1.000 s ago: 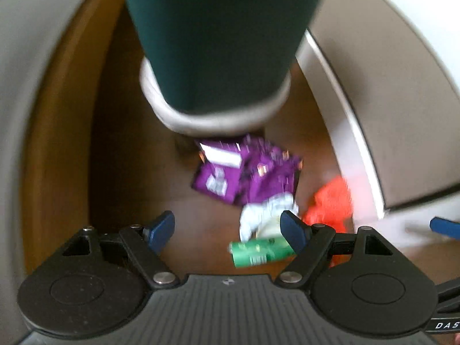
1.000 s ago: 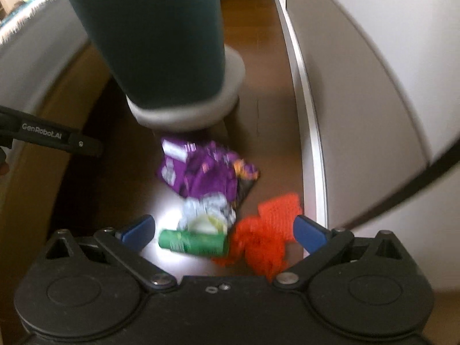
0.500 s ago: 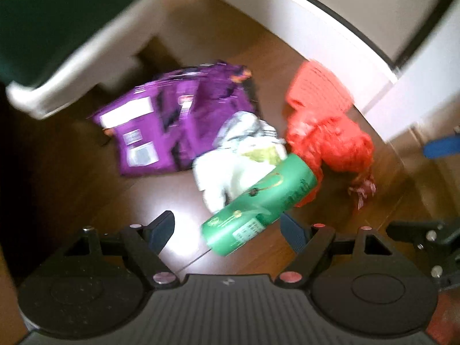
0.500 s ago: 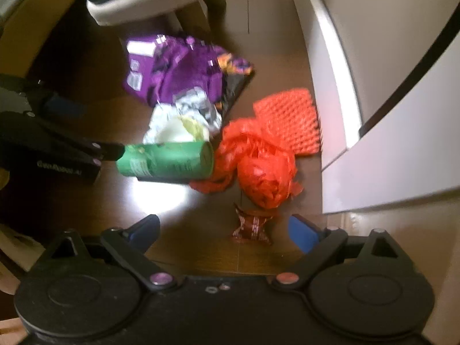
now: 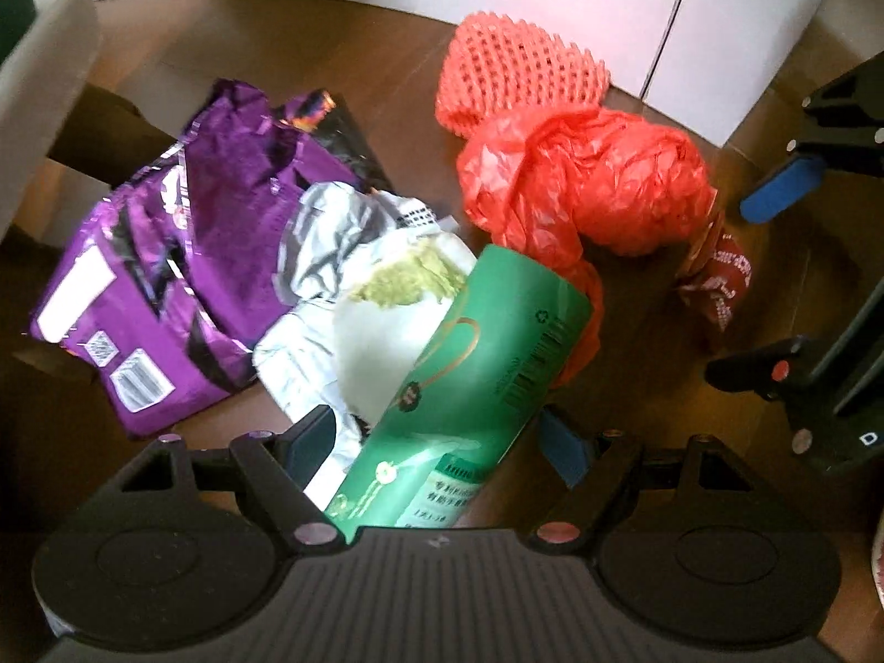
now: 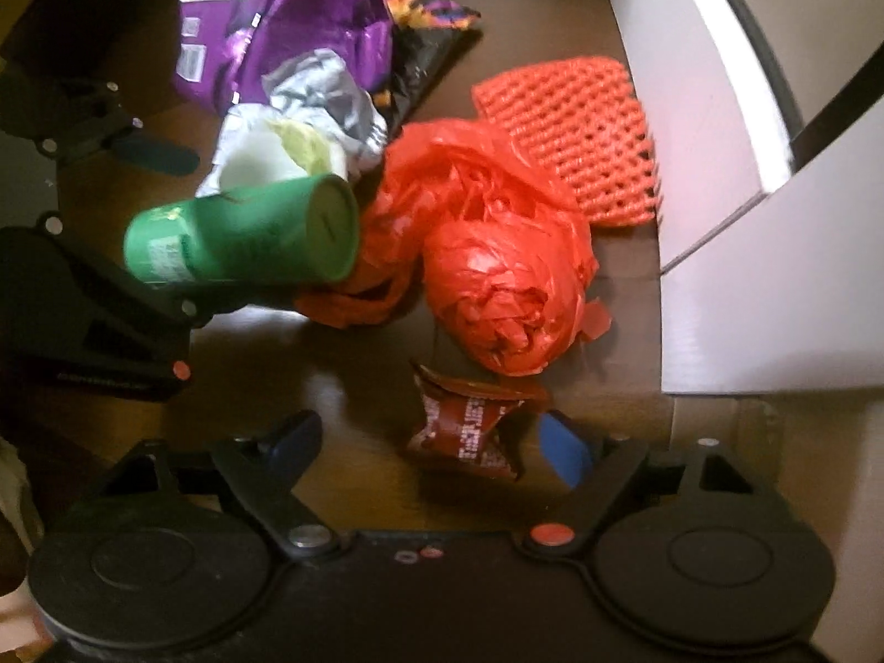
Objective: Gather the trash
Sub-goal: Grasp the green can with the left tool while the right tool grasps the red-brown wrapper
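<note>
Both jaws wide: left gripper straddles the green canister; right gripper straddles a red wrapper beside the orange bag.

Green can on its side against crumpled orange bag; purple wrapper, orange mesh behind.

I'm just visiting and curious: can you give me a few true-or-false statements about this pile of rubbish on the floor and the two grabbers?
1. The green can lies between the left gripper's open fingers. True.
2. The right gripper is clamped on the red plastic bag. False: it is open, with only the small red wrapper between its fingers.
3. The purple bag is upright. False: it lies flat.
4. The orange foam net lies near the white cabinet. True.
</note>
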{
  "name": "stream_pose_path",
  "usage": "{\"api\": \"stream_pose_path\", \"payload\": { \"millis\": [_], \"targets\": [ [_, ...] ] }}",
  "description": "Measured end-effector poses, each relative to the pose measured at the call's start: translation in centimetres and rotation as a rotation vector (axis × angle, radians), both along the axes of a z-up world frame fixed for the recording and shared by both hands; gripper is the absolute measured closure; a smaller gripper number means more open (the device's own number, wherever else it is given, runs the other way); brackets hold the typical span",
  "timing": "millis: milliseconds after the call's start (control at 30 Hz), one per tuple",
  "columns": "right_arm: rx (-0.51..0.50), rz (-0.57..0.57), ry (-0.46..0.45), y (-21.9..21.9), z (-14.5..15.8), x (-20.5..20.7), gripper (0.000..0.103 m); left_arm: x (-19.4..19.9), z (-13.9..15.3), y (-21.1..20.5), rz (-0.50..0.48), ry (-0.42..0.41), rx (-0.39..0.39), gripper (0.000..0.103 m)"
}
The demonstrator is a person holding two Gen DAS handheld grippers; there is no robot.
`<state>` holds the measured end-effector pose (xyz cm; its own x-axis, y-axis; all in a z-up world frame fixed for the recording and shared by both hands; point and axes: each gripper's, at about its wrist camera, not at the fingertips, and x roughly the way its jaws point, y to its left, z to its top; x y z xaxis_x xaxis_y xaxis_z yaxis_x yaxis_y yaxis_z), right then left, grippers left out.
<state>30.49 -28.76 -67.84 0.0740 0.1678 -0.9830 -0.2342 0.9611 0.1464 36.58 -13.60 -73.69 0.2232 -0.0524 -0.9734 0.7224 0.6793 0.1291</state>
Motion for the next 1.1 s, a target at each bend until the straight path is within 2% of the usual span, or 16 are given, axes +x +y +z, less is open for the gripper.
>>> {"api": "stream_pose_path", "payload": {
  "millis": [233, 433, 533, 733, 900, 1100],
  "targets": [
    [0.004, -0.014, 0.006, -0.1, -1.7, 0.3, 0.027, 0.3, -1.0, -0.4, 0.029, -0.004, -0.002, 0.025],
    [-0.005, -0.044, 0.006, -0.6, -2.2, 0.4, 0.05, 0.4, 0.0, 0.4, 0.077, 0.008, -0.011, 0.039],
    [-0.019, -0.048, 0.011, -0.7, -2.4, 0.4, 0.067, 0.0, 0.2, 0.6, 0.085, 0.007, -0.004, 0.043],
    [-0.03, -0.042, -0.019, -0.6, -1.5, -0.5, 0.072, -0.9, 1.2, 1.0, 0.146, 0.005, -0.018, 0.049],
    [-0.026, -0.054, -0.026, -0.5, 1.0, -1.9, 0.073, -1.3, 2.9, 2.6, 0.29, 0.026, -0.065, 0.051],
    [0.034, -0.057, -0.035, 0.4, 4.7, -1.9, 0.073, -1.0, 5.5, 5.9, 0.484, 0.066, -0.15, 0.054]
  ]
}}
